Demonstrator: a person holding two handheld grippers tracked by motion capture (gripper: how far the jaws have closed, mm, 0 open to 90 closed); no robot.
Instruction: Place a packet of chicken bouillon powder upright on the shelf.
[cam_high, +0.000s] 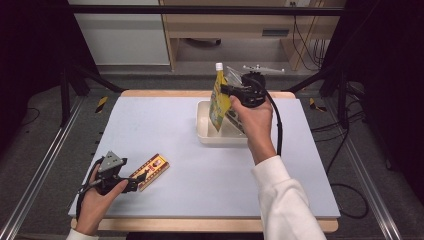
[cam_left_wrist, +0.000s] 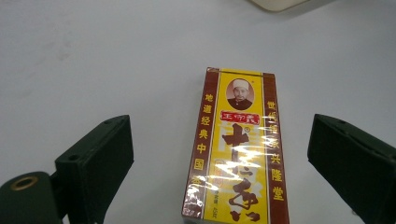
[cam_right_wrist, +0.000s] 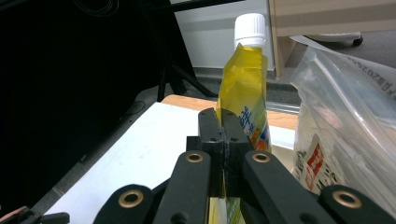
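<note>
The yellow spout pouch (cam_high: 218, 100) stands upright with its white screw cap (cam_right_wrist: 250, 29) on top, its lower end down inside the cream tray (cam_high: 207, 135) at the far side of the worktop (cam_high: 200, 175). Its foil body is creased and bears green and blue print. The right gripper (cam_high: 227, 91) has its jaws pinched tight on the pouch's edge. A clear plastic bag (cam_right_wrist: 345, 116) stands just beside it in the tray.

The spice box (cam_left_wrist: 236, 154) lies flat on the worktop near the front left, yellow with brown-red borders, Chinese lettering and a small portrait, wrapped in glossy film. It lies between the spread jaws of the left gripper (cam_high: 142, 176), apart from both.
</note>
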